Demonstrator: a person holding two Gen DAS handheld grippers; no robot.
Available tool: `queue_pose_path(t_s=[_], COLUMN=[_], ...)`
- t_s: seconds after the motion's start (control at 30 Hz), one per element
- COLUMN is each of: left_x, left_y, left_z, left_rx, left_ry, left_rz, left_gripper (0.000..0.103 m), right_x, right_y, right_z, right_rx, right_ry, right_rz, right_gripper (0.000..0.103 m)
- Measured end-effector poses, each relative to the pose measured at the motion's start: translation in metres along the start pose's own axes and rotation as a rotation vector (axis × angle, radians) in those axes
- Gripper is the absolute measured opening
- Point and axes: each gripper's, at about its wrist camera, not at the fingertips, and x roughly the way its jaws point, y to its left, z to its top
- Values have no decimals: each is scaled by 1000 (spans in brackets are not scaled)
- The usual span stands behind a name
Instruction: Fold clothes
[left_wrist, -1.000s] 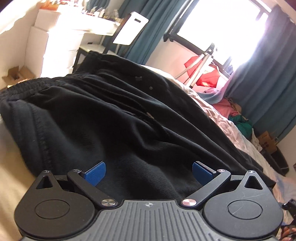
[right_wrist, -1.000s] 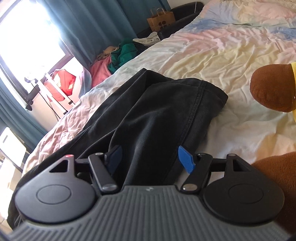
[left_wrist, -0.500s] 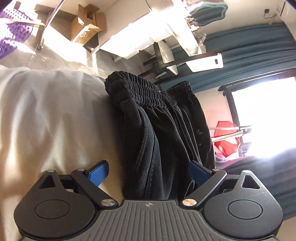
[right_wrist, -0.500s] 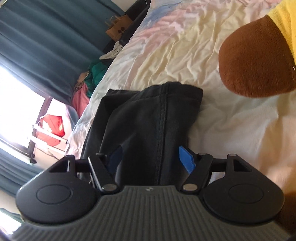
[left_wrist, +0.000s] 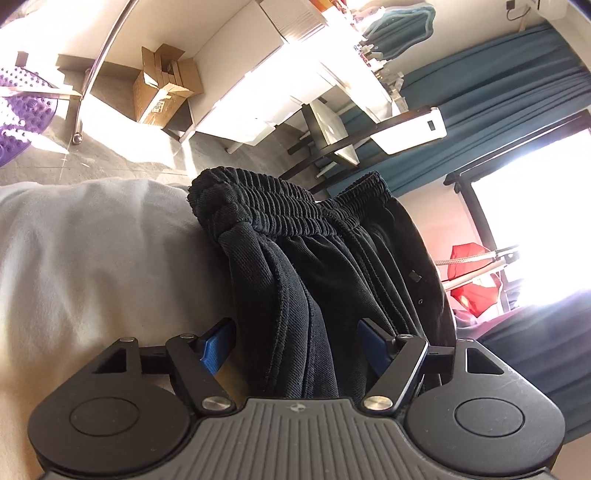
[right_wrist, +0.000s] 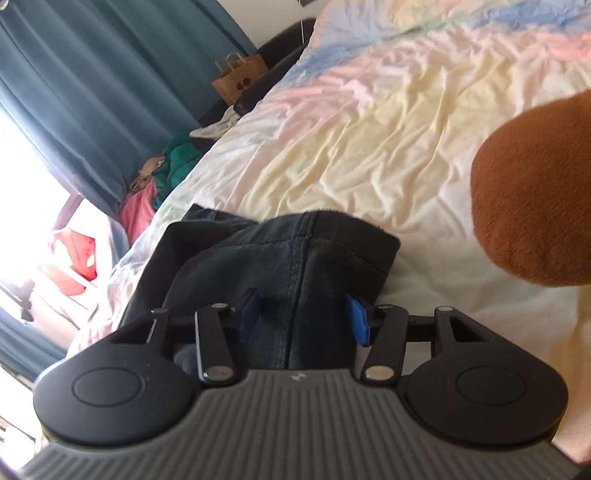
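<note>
Black trousers (left_wrist: 332, 266) lie on the pale bed sheet (left_wrist: 92, 258), their ribbed elastic waistband (left_wrist: 280, 210) bunched at the bed's edge. A thick fold of this cloth runs between the blue pads of my left gripper (left_wrist: 295, 343), whose jaws are closing; a thin gap shows at the left pad. In the right wrist view, the leg end of the trousers (right_wrist: 295, 251) with its seam lies between the pads of my right gripper (right_wrist: 303, 317). These jaws are also closing and stand apart around the cloth.
A brown plush toy (right_wrist: 535, 206) lies on the pastel sheet (right_wrist: 369, 129) right of the trouser leg. Beyond the bed are a cardboard box (left_wrist: 162, 92), white drawers (left_wrist: 258, 74), a chair (left_wrist: 369, 136), a paper bag (right_wrist: 238, 77) and a pile of clothes (right_wrist: 166, 173).
Both grippers rolled and slid to the trousers' ends, left to the waistband side, right to the leg end. Both pairs of pads have narrowed around the cloth.
</note>
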Motion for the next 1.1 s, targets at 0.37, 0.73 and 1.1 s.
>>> queue_pose_path(t_s=[0.37, 0.73, 1.1], left_x=[6, 9, 10], left_y=[-19, -13, 11], left_z=[-8, -4, 3], left_rx=[124, 85, -91], left_ry=[18, 34, 40], left_rz=[33, 13, -89], left_gripper=[75, 76, 76], right_x=[4, 25, -58], right_y=[26, 29, 39], right_z=[-8, -23, 9], right_rx=[-196, -258, -112], right_ry=[4, 155, -197], right_rz=[-24, -34, 137], right_gripper=[66, 21, 13])
